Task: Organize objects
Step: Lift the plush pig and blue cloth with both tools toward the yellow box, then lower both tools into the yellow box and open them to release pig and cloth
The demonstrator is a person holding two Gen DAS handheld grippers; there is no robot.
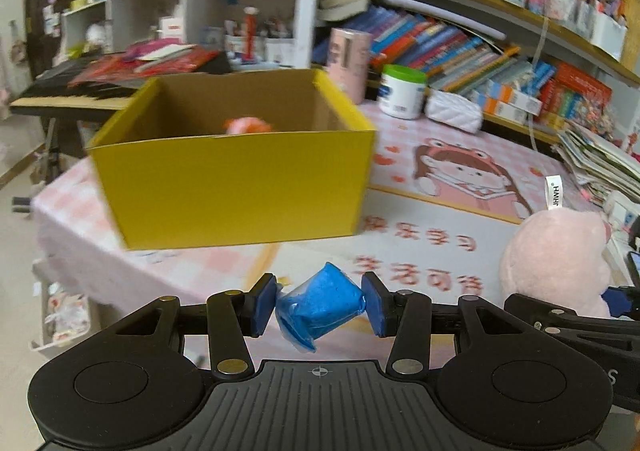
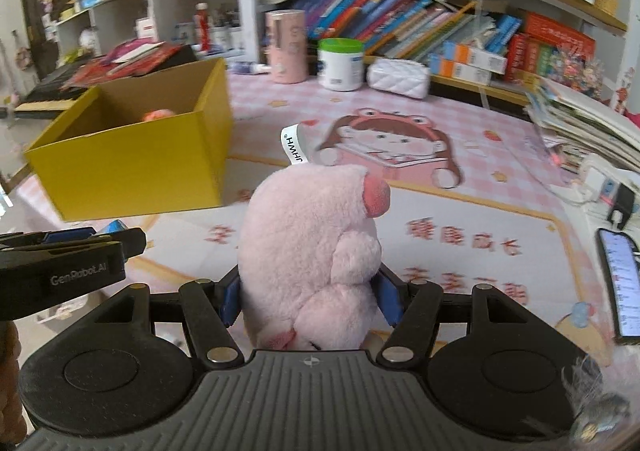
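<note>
My left gripper (image 1: 320,307) is shut on a blue wrapped block (image 1: 322,305) and holds it above the table, in front of an open yellow cardboard box (image 1: 236,179). A pink-orange item (image 1: 246,126) lies inside the box. My right gripper (image 2: 310,301) is shut on a pink plush pig (image 2: 312,251) with a white tag, held upright over the desk mat. The pig also shows in the left wrist view (image 1: 556,263) at the right. The box shows in the right wrist view (image 2: 132,167) at the left, with the left gripper (image 2: 68,255) beside it.
A pink cartoon desk mat (image 2: 440,219) covers the table. At the back stand a pink canister (image 2: 286,47), a white jar with a green lid (image 2: 340,65) and a white quilted pouch (image 2: 400,77). A phone (image 2: 620,287) and stacked papers (image 2: 580,123) lie at the right. Bookshelves stand behind.
</note>
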